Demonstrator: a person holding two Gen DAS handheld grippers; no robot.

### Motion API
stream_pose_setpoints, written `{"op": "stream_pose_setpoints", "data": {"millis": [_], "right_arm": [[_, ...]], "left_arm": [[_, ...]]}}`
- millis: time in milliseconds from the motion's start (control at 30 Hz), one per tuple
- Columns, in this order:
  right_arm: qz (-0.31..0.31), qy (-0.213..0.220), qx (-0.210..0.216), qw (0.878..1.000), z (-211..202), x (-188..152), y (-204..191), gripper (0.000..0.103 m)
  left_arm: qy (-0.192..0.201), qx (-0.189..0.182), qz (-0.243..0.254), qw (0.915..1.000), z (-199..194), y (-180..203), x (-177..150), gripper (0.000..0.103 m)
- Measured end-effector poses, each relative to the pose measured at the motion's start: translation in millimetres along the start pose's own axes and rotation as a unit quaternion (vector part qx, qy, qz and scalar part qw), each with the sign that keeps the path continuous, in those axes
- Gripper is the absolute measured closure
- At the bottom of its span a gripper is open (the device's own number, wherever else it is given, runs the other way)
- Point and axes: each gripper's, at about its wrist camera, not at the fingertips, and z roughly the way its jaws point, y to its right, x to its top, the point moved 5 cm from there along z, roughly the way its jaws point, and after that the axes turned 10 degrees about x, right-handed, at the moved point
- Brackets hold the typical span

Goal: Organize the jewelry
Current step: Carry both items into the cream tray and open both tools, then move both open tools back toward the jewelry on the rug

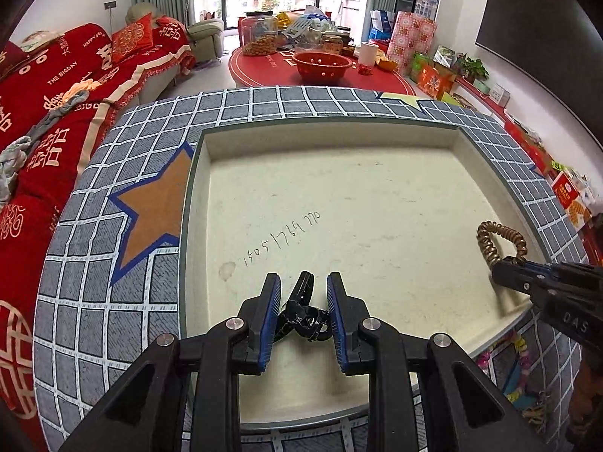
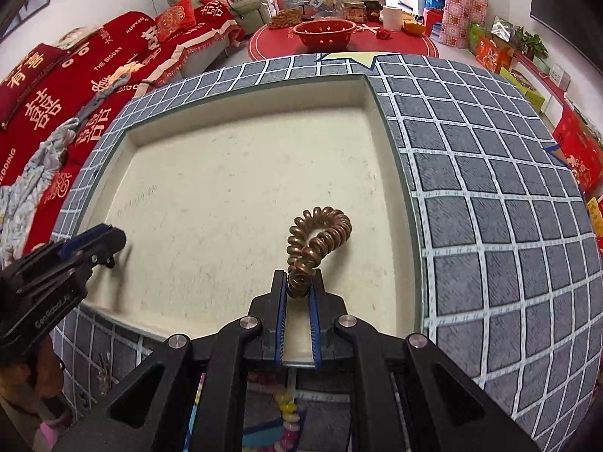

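I have one piece in each claw, both over the cream tray set on the checked bench. My left claw is clenched on a black hair clip, pinched low between the blue pads; its long axis runs up the frame, out past the fingertips toward the tray floor at lower centre of the left view. My right claw is clamped nearly shut on one end of a bronze spiral hair tie, which loops away from the tips toward the tray's right wall (it looks limp and will likely flop when let go).

The coming move, as I judge it, is setting both down inside the tray. Each piece lies straight ahead of its own claw, well inside the rim, so neither needs to cross over. The left claw sits nearer the tray's near edge, the right nearer the right edge.

Count: one clip, one coil tie, one tray, two claws. More coloured beads show below the bench edge, too unclear to count.
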Motion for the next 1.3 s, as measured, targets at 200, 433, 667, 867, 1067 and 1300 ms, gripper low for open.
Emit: {"op": "stream_pose_setpoints", "data": {"millis": [200,433,667,867,1067,1300], "right_arm": [[0.012,0.011,-0.006,1.000,-4.6,-6.1,0.6,0.091],[0.017,0.023,0.006,1.000,-7.6,2.9,-7.9,0.063],[0.022,0.061,0.021,0.998,-34.9,13.1,-15.9,0.040],[0.034,0.097,0.032,0.994,-69.9,14.2,-20.7,0.022],[0.029,0.131,0.040,0.990,-104.5,2.8,-32.8,0.011],[0.018,0.187,0.038,0.982,-146.8,-24.0,-48.9,0.010]], "left_arm": [[0.000,0.018,0.006,0.9998,3.9,3.5,-2.7,0.064],[0.007,0.033,-0.001,0.9994,-5.6,1.0,-3.9,0.057],[0.043,0.039,-0.013,0.9983,-32.7,-0.7,1.6,0.000],[0.084,0.031,-0.025,0.9957,-71.9,-9.0,0.4,0.000],[0.097,-0.004,-0.040,0.9945,-110.3,-16.8,-15.1,0.000],[0.103,-0.012,-0.030,0.9942,-143.1,-16.9,-50.5,0.000]]}}
